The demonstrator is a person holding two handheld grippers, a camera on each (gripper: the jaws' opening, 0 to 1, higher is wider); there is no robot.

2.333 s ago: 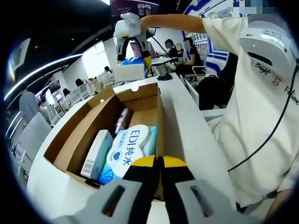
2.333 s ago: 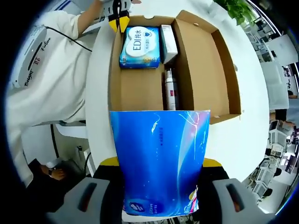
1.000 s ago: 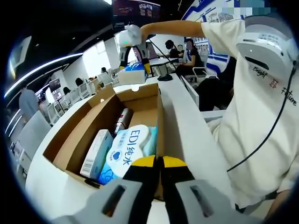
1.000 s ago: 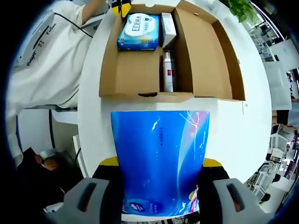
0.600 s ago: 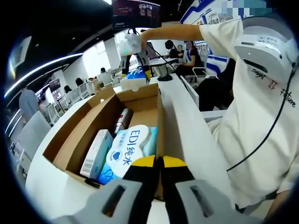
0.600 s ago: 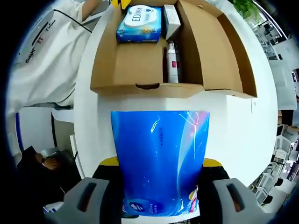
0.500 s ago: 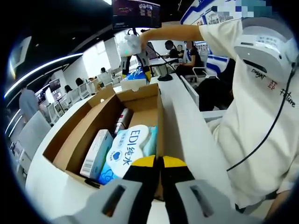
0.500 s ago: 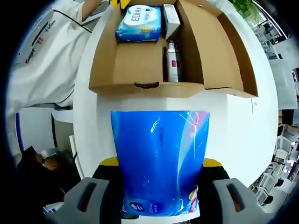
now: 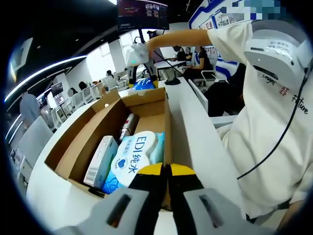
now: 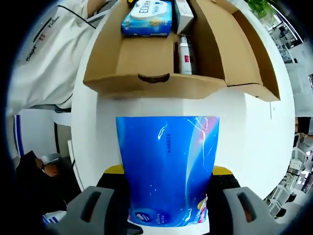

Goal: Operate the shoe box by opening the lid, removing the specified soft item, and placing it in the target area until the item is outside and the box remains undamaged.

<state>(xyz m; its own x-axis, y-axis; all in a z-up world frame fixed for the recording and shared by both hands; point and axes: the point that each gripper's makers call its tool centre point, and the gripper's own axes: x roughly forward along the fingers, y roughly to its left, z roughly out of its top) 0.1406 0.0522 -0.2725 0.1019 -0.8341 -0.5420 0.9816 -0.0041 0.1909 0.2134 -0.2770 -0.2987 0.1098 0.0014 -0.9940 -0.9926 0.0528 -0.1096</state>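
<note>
Your right gripper (image 10: 167, 172) is clamped on the blue tissue pack (image 10: 167, 169), one jaw on each side, holding it over the white table (image 10: 254, 142) just outside the near wall of the open cardboard box (image 10: 146, 85). In the left gripper view that pack (image 9: 142, 84) sits beyond the far end of the box (image 9: 88, 142). Your left gripper (image 9: 165, 171) has its jaws pressed together at the box's near edge. Inside the box lie a pack of wipes (image 9: 133, 160), a small white carton (image 9: 100, 160) beside it, and a bottle (image 9: 129, 126) further back.
</note>
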